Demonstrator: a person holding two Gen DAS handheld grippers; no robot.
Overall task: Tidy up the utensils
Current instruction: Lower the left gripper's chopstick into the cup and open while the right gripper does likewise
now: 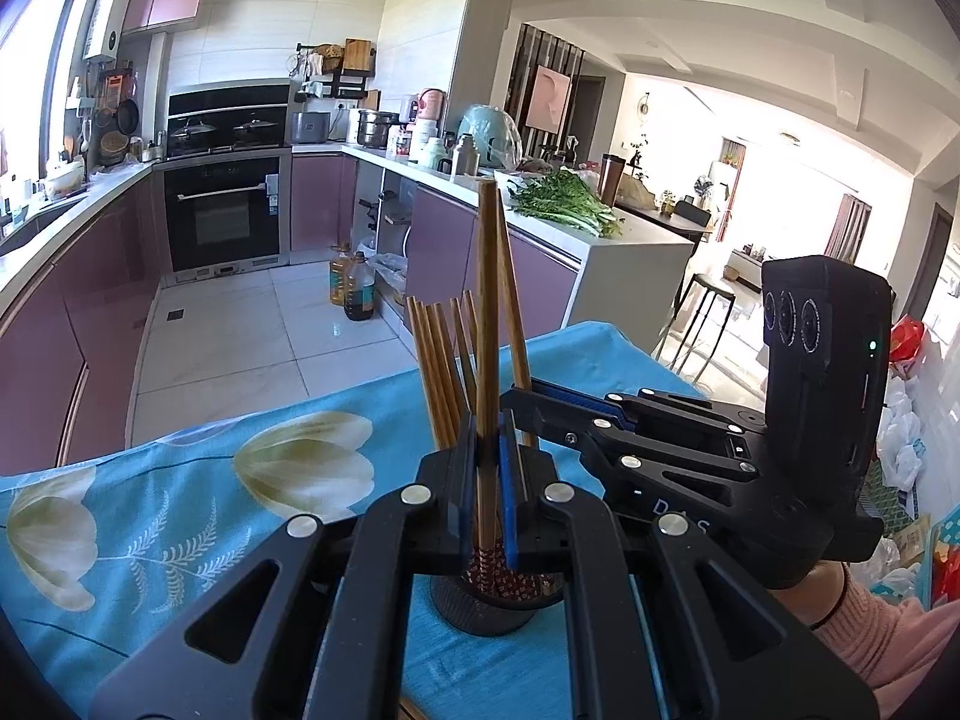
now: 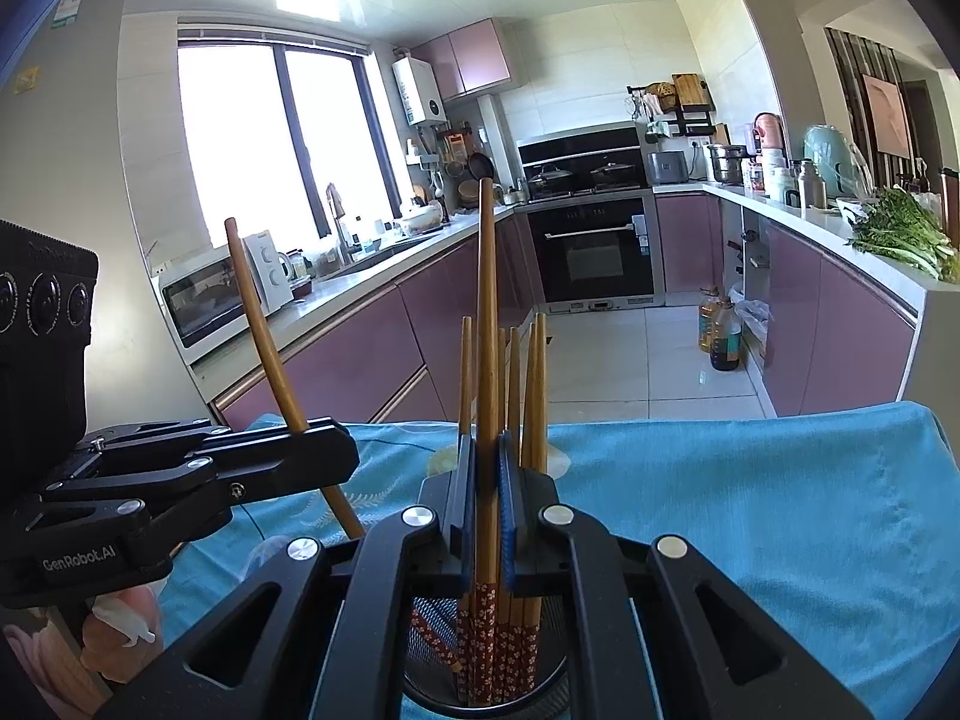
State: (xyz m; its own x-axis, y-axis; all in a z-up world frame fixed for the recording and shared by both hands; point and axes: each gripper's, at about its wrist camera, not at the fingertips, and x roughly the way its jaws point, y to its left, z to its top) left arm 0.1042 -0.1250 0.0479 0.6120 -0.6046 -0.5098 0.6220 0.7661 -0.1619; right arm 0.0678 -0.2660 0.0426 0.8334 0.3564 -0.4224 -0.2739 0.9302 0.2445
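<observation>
on the blue floral cloth (image 1: 180, 480) covering the table sits a black mesh holder (image 1: 486, 600), and both grippers are parked right over it. the left gripper (image 1: 487, 468) is clamped on one wooden chopstick (image 1: 487, 330); the stick runs up between the blue pads, nearly upright, with its red patterned end down at the holder's mouth. from the other camera that same stick leans off to the left. a hand in a white glove (image 2: 120, 618) carries it, angled a bit downward.

the right gripper (image 2: 487, 480) is also closed on a single chopstick (image 2: 487, 312), standing almost vertical, its patterned end dipping into the holder. it comes in from the right, held by a hand with a pink sleeve (image 1: 888, 624), tilted slightly down too.

the holder already has a bunch of other chopsticks (image 2: 522, 372) in it, tips up, red flowery ends down inside the mesh. they stand just behind the two gripped sticks.
</observation>
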